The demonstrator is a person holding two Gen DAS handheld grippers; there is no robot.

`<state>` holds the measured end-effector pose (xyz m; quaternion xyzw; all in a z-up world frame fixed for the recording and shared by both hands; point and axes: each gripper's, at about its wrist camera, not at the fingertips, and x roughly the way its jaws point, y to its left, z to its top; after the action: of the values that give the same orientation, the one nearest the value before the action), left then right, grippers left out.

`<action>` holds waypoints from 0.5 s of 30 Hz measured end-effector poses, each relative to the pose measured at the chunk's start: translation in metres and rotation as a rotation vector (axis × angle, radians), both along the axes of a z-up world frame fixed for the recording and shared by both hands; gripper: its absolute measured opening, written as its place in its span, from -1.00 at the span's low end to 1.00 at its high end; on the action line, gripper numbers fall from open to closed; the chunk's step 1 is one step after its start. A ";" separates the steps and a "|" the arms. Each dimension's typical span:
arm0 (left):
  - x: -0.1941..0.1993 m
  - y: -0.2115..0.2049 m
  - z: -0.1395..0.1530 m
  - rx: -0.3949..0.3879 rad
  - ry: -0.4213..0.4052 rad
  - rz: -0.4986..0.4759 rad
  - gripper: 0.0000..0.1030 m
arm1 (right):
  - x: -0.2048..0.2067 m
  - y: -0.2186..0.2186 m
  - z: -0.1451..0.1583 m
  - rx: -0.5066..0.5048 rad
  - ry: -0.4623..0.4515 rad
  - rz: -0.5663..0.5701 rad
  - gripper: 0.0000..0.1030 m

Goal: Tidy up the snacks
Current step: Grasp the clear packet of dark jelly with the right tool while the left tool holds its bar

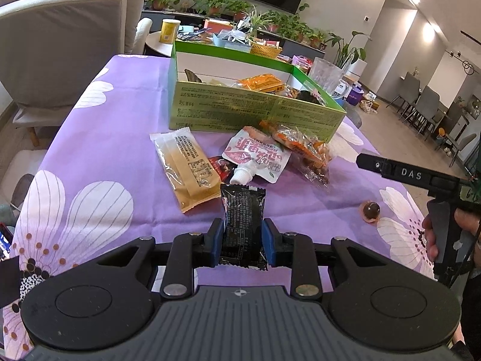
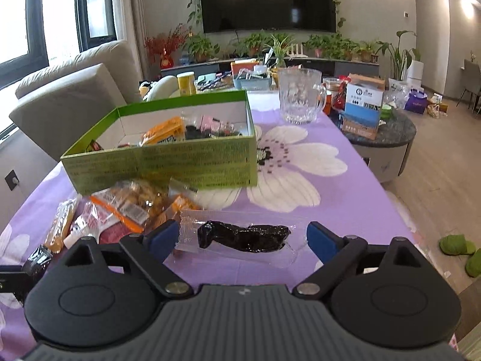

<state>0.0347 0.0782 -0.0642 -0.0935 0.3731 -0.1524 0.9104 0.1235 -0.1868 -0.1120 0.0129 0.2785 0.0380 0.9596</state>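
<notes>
**First onlooker:** Blue-padded jaws of the left gripper [image 1: 243, 237] pinch a black snack packet [image 1: 243, 225], held upright above the purple flowered tablecloth [image 1: 114, 138]. See the pads squeezing both its long edges?

**Second onlooker:** Yes. And the right gripper [image 2: 243, 237] stands spread wide around a clear wrapper with a dark dried snack [image 2: 243, 237]; the left pad touches one sealed end, but whether the right pad bears on the other I cannot tell.

**First onlooker:** The green box [image 1: 252, 111] sits just beyond, already holding an orange packet [image 1: 261, 82] and other snacks. A loose heap remains before it: a tan bar [image 1: 186, 168], a pink spouted pouch [image 1: 255, 159], a crinkly orange bag [image 1: 303, 150].

**Second onlooker:** Done well, I'd judge, the black packet clears the near wall before the pinch lets go, over a bare patch inside.

**First onlooker:** And the round candy [image 1: 370, 210] near the edge could roll; worth minding.
</notes>
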 end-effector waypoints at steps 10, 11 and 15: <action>0.009 -0.003 0.003 -0.001 -0.003 -0.004 -0.51 | 0.008 0.003 0.018 -0.004 -0.060 0.015 0.71; 0.008 -0.003 0.003 -0.002 -0.003 -0.005 -0.51 | 0.009 0.003 0.019 -0.004 -0.063 0.016 0.71; 0.011 -0.003 0.003 -0.003 -0.003 -0.006 -0.51 | 0.014 0.004 0.020 -0.003 -0.068 0.019 0.71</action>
<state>0.0452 0.0747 -0.0607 -0.0933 0.3719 -0.1557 0.9104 0.1373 -0.1826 -0.0919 0.0074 0.2458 0.0472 0.9681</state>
